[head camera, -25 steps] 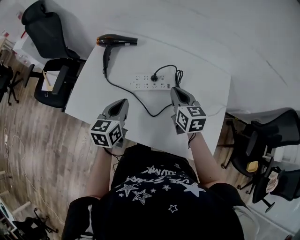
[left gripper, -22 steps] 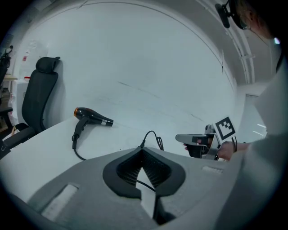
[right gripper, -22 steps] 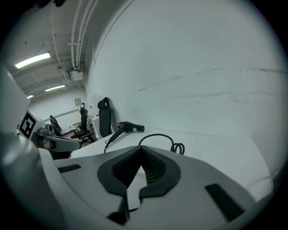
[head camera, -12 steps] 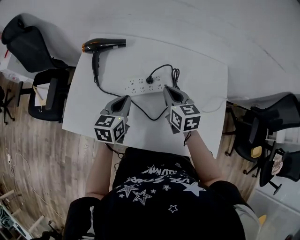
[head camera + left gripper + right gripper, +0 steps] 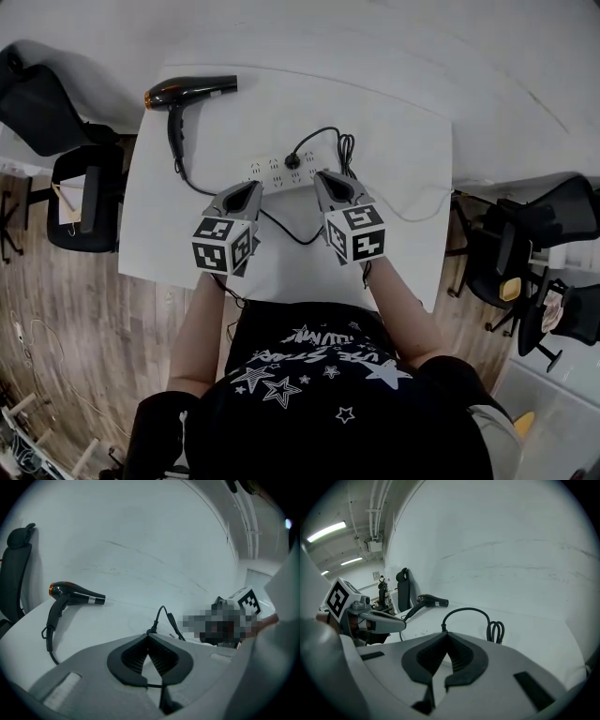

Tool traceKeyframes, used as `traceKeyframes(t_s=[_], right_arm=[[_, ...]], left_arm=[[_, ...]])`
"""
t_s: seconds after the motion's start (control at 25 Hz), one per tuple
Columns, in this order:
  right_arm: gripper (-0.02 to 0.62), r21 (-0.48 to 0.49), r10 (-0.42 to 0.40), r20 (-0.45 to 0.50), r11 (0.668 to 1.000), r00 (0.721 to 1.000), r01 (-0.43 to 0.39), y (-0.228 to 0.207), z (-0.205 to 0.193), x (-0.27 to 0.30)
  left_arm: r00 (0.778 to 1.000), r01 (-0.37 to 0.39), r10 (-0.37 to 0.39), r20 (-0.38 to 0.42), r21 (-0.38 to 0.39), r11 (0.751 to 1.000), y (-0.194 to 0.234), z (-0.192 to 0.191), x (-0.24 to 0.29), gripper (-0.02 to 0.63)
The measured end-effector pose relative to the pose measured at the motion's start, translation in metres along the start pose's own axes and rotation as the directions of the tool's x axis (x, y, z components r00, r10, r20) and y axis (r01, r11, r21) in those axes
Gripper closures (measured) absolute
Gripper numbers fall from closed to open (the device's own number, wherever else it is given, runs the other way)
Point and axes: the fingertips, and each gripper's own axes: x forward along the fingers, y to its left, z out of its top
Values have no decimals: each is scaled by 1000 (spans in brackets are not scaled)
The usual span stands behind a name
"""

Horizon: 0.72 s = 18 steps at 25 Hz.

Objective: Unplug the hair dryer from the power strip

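Hovering just beside the power strip (image 5: 272, 170), left claw (image 5: 249, 187) and right claw (image 5: 325, 178) sit closed, empty. The plug (image 5: 293, 161) looks rigid and snug: grip its body, not the limp cord (image 5: 347, 148).

Your white table (image 5: 394, 122) carries little. At its 11 o'clock corner the dryer (image 5: 192, 91) lies on its side, barrel along 9-to-3, orange end at 9. Mid-table at 12 o'clock lies the strip (image 5: 272, 172), a black plug (image 5: 292, 161) seated in it. The cord (image 5: 300, 243) curves along the strip's 6 o'clock side, with its slack bundled (image 5: 346, 150) at the strip's 3 o'clock end.
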Motion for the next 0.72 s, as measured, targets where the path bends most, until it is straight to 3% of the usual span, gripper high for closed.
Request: traceKeyframes(t_s=[0.72], right_arm=[[586, 6, -6, -61, 1000, 998, 6, -8, -2, 39]], left_arm=[[993, 13, -11, -120, 17, 1000, 18, -16, 40, 598]])
